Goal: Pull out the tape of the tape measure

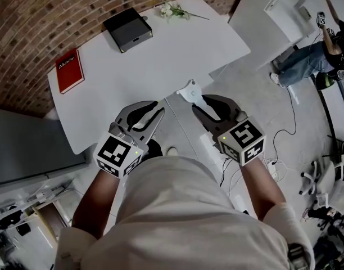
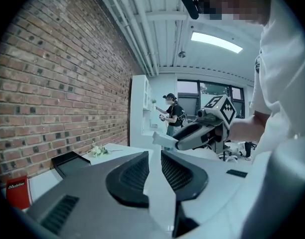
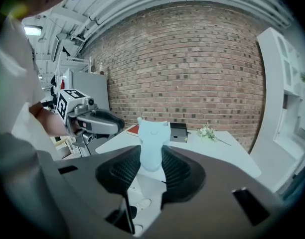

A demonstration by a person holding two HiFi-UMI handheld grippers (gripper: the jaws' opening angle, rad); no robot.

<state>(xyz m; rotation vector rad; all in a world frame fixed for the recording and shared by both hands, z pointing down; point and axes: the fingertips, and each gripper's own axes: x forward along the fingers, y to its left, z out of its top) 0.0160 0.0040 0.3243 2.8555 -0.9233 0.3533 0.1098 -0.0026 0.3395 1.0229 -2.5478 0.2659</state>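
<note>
A red book [image 1: 69, 70], a black box [image 1: 127, 29] and a sprig of white flowers [image 1: 173, 10] lie apart on a white surface [image 1: 177, 55] beside a brick wall [image 1: 43, 16].

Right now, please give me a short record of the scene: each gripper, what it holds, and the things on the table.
left gripper: jaws apart, nothing between them
right gripper: closed on the pale tape measure
tape measure state: nothing seen pulled out of it yet
table: white, against the brick wall
on the table: red book, black box, flowers
</note>
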